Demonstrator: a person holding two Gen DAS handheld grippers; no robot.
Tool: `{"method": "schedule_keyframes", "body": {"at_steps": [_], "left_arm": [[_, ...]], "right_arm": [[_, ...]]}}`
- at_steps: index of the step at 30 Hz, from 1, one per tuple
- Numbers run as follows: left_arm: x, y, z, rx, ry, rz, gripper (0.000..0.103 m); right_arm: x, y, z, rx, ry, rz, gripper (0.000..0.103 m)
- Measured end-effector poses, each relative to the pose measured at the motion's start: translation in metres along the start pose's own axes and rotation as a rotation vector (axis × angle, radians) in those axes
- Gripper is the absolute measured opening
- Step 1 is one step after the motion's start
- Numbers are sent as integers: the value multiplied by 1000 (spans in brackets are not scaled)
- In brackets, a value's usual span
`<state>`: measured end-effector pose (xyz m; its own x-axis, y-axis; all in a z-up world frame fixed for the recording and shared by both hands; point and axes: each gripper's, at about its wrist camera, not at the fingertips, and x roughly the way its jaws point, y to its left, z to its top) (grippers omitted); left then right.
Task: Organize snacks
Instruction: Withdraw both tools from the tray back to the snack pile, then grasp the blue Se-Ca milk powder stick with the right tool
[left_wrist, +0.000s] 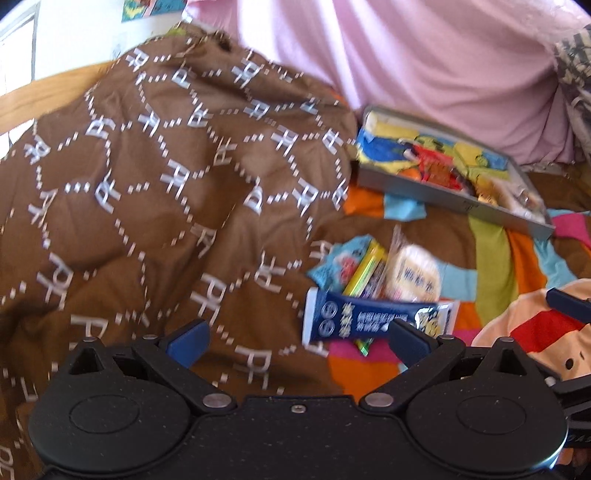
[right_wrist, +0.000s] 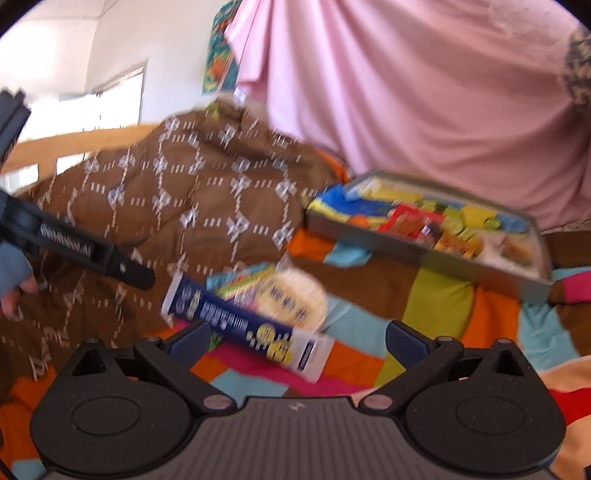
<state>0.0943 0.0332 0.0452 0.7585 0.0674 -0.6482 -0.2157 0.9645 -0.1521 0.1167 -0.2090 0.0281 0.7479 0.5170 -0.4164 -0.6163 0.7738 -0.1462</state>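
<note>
Both our grippers, left (left_wrist: 295, 338) and right (right_wrist: 295, 338), hover with fingers apart and empty over loose snacks (left_wrist: 373, 291) at lower centre, the grey tray (left_wrist: 458, 201) of packets at right.

White "PR" letters repeated across the brown quilt (left_wrist: 155, 192), blurred Chinese characters on the blue snack packet (left_wrist: 373, 319) and on the round wafer pack (left_wrist: 415, 275), none sharp enough to read

Both views motion-blurred; navy snack packet (right_wrist: 243, 325) print unreadable.
</note>
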Motion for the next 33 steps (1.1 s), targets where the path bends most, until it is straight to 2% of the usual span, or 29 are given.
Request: {"method": "schedule_keyframes", "body": {"at_steps": [8,12,23,30,33], "left_arm": [[10,1,-7,8,40,13,102],[13,-2,-9,20,54,11,102],[20,-11,-5,101,52,19,102],[29,-9,-2,95,57,31,102],[32,-10,-2,101,59,29,102]], "right_arm": [[26,8,-11,-47,112,57,103],[35,13,-13,-112,141,70,103],[69,29,-16,-433,49,-26,102],[78,38,-18,-586,8,-38,86],[79,40,-22,-608,17,-12,70]]}}
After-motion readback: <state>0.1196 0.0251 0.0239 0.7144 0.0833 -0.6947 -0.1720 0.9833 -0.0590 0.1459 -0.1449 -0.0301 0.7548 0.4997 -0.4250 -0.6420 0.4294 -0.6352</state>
